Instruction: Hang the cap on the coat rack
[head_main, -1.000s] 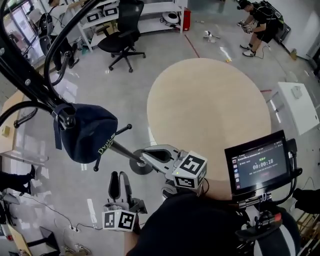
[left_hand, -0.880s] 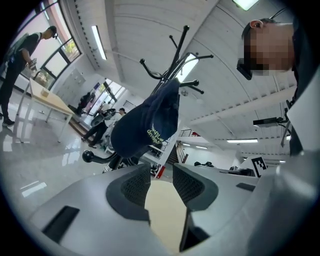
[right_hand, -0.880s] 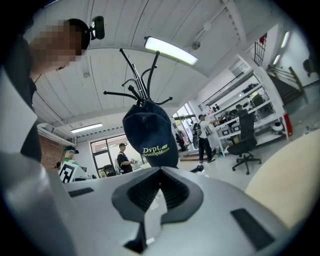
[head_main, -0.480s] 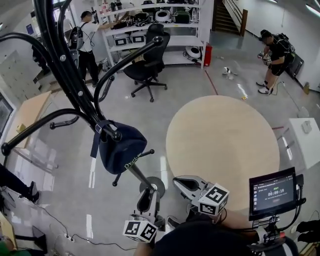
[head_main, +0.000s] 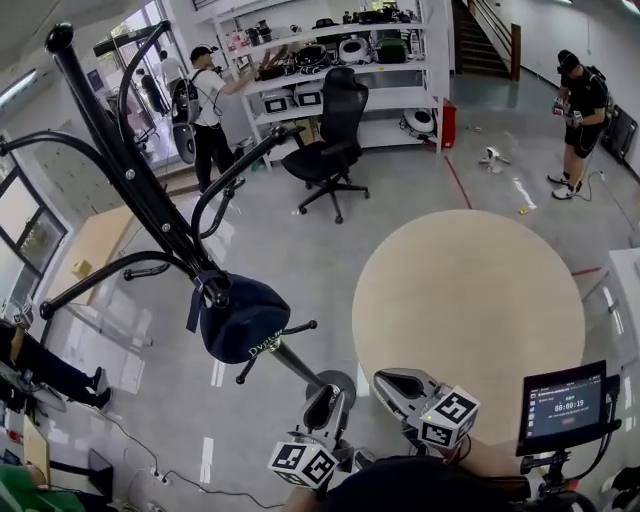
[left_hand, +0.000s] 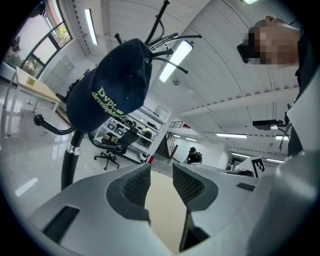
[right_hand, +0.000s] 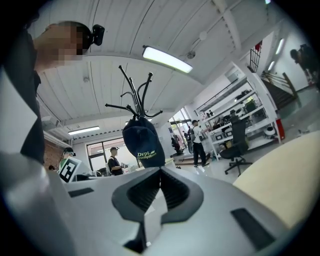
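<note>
Finding: the cap (head_main: 243, 318) hangs from the tip of a lower arm of the coat rack (head_main: 130, 170), crown sagging over the floor. It is well apart from both grippers.

The left gripper (head_main: 322, 404) has its jaws spread with nothing between them. The right gripper (head_main: 398, 383) has its jaws pressed together, empty. Both are held close to the person, beside the round desk (head_main: 470, 300).

Risks:
- The cap appears caught by a small part of its back edge, so a knock to the rack could slide it off the hook.
- A gripper swung near the lower arms could snag one and cause that knock.

Markings:
- The cap's pale lettering (right_hand: 146, 154) begins "Dypt"; the rest is too small to read.
- A mounted screen (head_main: 566, 408) shows a timer, apparently 00:00:19.
- The gripper cubes carry square black-and-white markers.
</note>
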